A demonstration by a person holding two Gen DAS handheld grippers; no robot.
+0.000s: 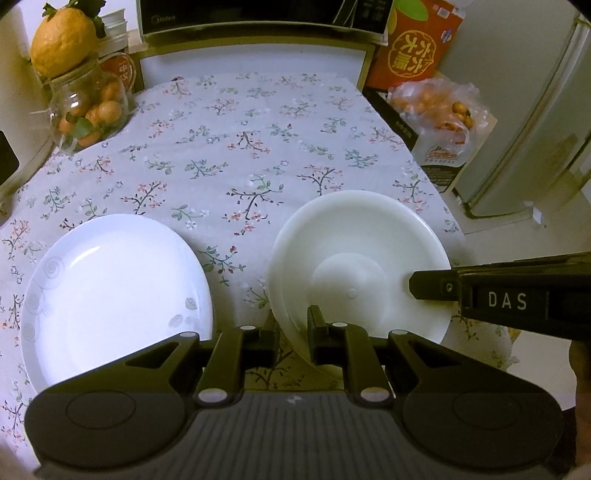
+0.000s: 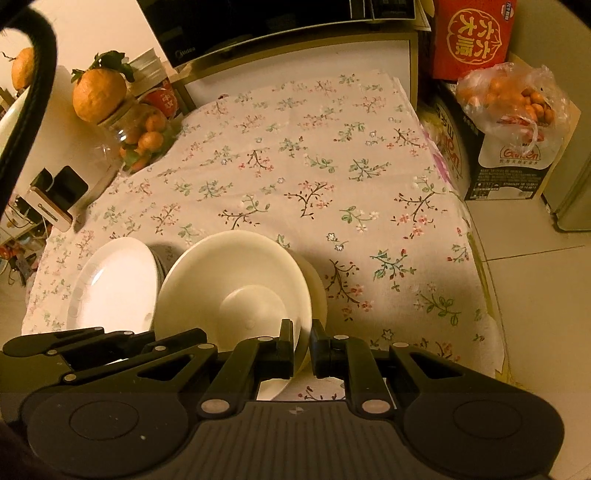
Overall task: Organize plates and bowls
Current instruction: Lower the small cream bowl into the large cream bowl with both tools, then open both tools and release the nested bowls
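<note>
Both grippers point steeply down at the cream bowl, which is upside down with its round foot up, tilted, its rim toward the cameras. The left gripper is clamped on the bowl's near-left rim, one finger outside and one over the underside. The right gripper pinches the rim on the bowl's right side; in the left wrist view it reaches in from the right, and its body reads "DAS".

The bowl is above the near part of the flowered tabletop. Just left of the bowl lies a white plate, face up, with a grey swirl pattern on its rim.

Beyond the bowl, at the tabletop's far edge, a black microwave is marked "Midea". Right of the bowl, off the tabletop, a white bag reads "Garden".
</note>
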